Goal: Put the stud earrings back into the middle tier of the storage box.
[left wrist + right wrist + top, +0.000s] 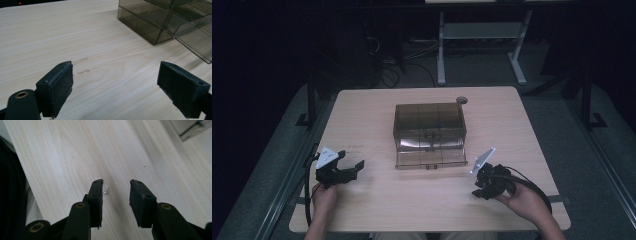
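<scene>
A smoky see-through drawer box [429, 122] stands at the middle of the wooden table [377, 200], with its lower drawer [430, 159] pulled out toward me. In the left gripper view the box [160, 22] sits at the upper right. My left gripper [354, 167] rests low at the table's left, jaws wide apart and empty [116, 68]. My right gripper [477, 192] points down at the table near the front right, open [117, 183]. A tiny silvery ring [105, 188] lies on the wood just beside its left fingertip [98, 185], not between the pads.
A round grommet [461, 100] is set in the table's far edge behind the box. Two faint tape marks [81, 65] show on the wood ahead of the left gripper. The table's edge [23, 185] runs close on the left of the right gripper view.
</scene>
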A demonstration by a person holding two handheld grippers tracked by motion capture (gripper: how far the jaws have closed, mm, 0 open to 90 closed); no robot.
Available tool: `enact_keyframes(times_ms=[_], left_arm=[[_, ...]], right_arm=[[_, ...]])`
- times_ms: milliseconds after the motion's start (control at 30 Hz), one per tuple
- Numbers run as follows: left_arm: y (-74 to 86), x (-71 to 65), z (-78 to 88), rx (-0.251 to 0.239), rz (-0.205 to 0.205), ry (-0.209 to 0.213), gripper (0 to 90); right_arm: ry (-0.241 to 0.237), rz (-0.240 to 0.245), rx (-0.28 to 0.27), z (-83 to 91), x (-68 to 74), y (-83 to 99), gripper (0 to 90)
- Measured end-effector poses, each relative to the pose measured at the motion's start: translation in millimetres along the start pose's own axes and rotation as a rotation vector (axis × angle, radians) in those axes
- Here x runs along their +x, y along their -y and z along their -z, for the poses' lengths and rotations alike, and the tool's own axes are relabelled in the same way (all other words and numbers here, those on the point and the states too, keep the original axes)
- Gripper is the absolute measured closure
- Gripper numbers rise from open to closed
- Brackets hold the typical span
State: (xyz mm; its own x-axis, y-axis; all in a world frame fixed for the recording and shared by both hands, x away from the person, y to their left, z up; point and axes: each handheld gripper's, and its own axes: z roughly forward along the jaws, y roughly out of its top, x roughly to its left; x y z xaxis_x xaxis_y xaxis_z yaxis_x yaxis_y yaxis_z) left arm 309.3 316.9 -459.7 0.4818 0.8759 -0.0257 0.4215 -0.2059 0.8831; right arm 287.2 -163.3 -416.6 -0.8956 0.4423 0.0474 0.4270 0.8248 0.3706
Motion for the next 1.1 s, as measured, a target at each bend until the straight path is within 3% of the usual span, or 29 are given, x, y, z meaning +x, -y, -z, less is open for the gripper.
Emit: enact_keyframes(times_ms=[267,1100], left_arm=[[-0.1,0.3,0.2,-0.001,0.001,0.002,12.8],[0.0,0.9,0.3,-0.007,0.009,0.004,12.8]], right_arm=[[-0.004,0.030,0.062,-13.0,9.0,-4.9,66.8],[-0.018,0.044,0.189,-28.5,3.3,-13.7,78.5]])
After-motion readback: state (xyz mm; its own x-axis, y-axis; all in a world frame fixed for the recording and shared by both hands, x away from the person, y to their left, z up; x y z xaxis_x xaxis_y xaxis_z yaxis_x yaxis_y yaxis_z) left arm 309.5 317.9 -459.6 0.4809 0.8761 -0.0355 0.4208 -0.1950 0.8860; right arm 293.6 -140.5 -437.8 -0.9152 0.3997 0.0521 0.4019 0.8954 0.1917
